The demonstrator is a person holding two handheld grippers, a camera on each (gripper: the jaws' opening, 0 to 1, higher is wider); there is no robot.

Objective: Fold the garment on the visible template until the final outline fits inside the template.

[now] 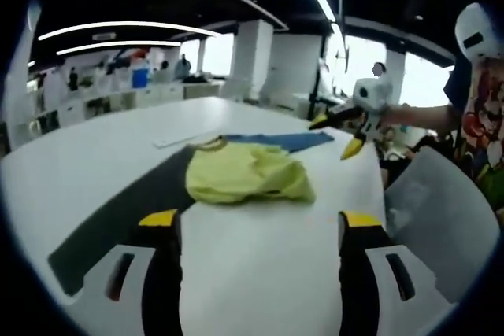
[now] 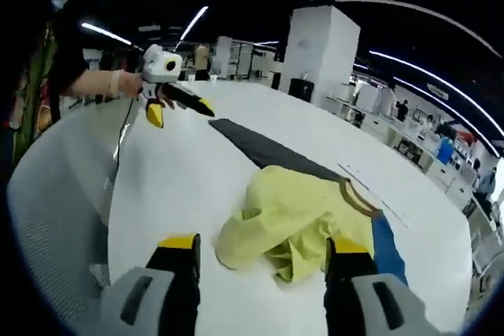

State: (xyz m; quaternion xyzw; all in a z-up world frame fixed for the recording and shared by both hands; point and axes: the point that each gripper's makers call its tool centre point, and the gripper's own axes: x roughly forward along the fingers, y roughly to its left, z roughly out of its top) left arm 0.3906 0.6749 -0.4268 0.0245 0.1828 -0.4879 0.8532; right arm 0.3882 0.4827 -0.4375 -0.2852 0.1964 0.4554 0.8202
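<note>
A crumpled yellow garment with a brown collar lies on the white table, bunched over a long dark template strip; a blue sheet sticks out from under it. In the left gripper view, my left gripper is open and empty, just short of the garment. My right gripper is open too, its right jaw tip at the garment's near edge. Each gripper appears in the other's view: the right beyond the garment, the left held by a hand, above the strip's far end.
A grey mesh chair back stands at the table's edge beside the person in a printed shirt. A thin white strip lies on the table beyond the garment. Office desks and a white pillar stand behind.
</note>
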